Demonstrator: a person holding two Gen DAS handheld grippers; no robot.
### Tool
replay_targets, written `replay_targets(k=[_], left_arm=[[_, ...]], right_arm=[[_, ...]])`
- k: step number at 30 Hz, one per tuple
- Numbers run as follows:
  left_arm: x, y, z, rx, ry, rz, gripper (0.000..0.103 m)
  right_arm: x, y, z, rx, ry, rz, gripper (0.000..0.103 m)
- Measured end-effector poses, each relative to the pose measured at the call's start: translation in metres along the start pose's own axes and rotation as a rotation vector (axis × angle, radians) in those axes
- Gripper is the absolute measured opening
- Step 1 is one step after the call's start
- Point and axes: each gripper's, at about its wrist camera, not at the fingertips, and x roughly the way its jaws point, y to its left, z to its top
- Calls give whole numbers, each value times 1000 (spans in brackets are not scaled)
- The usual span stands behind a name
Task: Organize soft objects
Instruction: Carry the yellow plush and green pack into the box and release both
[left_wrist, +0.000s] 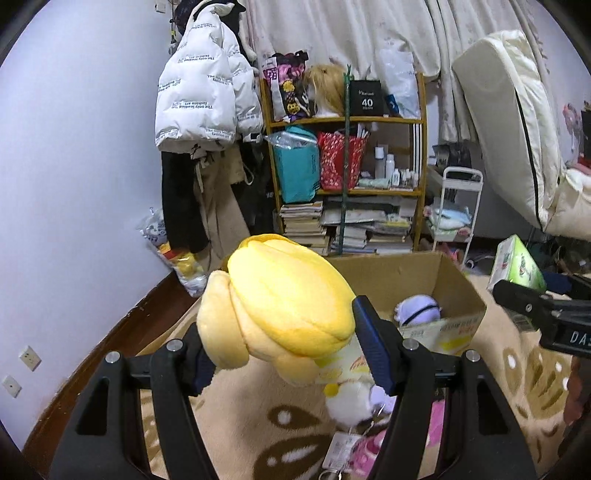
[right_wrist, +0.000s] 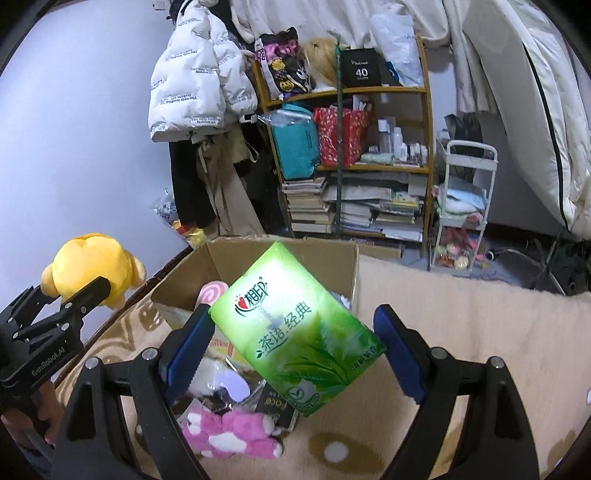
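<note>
My left gripper (left_wrist: 284, 347) is shut on a yellow plush toy (left_wrist: 280, 302) and holds it in the air in front of the open cardboard box (left_wrist: 461, 295); the toy also shows in the right wrist view (right_wrist: 92, 266). My right gripper (right_wrist: 291, 347) is shut on a green tissue pack (right_wrist: 295, 332) and holds it above the box (right_wrist: 354, 266); the pack also shows in the left wrist view (left_wrist: 517, 264). A pale purple plush (left_wrist: 417, 308) lies inside the box. A pink plush (right_wrist: 229, 432) and a white and purple plush (right_wrist: 218, 376) lie on the beige blanket.
The beige patterned blanket (right_wrist: 461, 314) covers the floor around the box. A cluttered wooden shelf (left_wrist: 347, 166) with books and bags stands behind. A white puffer jacket (left_wrist: 203, 92) hangs on the wall. A white trolley (right_wrist: 465, 206) and a mattress (left_wrist: 517, 122) stand at right.
</note>
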Motion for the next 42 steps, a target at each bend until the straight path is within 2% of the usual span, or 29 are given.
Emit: replay_targets(k=[5,13,23,31,42], left_arm=[[8,-2,14,12,-43,-11,65],[26,-7,29,52,-65,-35,66],[61,-17,20,86,-28,-45,66],[96,-29,9,89,60,-73,66],[108,-31,0,97,94,-71,67]], right_arm=[[3,0,12,-10,-30,3,92],[11,3,33,-50,-74,26,92],[41,3,40,-71,-93,36,92],[75,-6,28,-38,-33,53,92],[90,-21,21,15,9,69,92]])
